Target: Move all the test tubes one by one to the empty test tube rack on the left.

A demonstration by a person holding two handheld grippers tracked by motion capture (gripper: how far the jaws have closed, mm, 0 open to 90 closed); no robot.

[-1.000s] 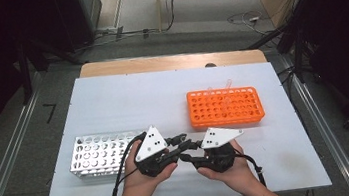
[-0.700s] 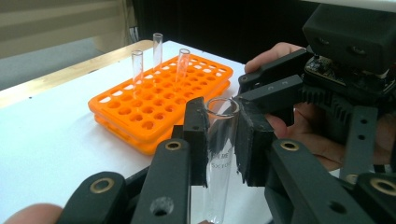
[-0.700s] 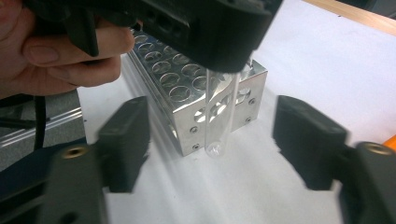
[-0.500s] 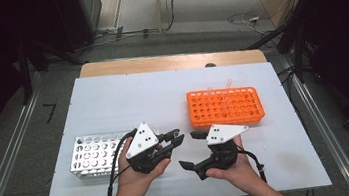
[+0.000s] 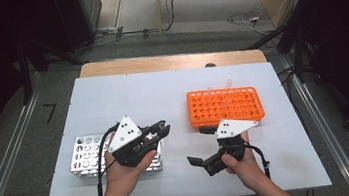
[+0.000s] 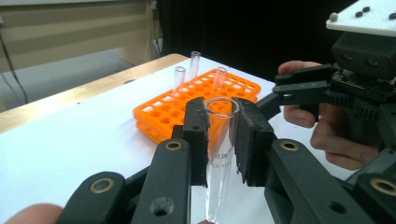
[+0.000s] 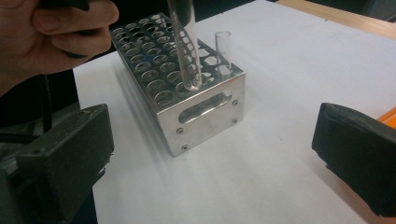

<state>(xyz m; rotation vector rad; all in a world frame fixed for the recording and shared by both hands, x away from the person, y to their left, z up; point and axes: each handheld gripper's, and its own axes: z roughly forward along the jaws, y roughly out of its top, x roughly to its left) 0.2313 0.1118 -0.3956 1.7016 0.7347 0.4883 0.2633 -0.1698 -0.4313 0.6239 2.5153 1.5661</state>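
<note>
Left gripper view: the left claw clamps a glass tube upright, hanging above the steel rack at eight o'clock on the tabletop. The right claw, just opened, gapes wide with nothing between its jaws.

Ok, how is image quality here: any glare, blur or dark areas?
High view: soft, with dark surroundings; the white table is evenly lit. Left gripper view: the glass test tube is sharp, the orange rack softer. Right gripper view: the metal rack shows reflections, near jaws blurred.
</note>
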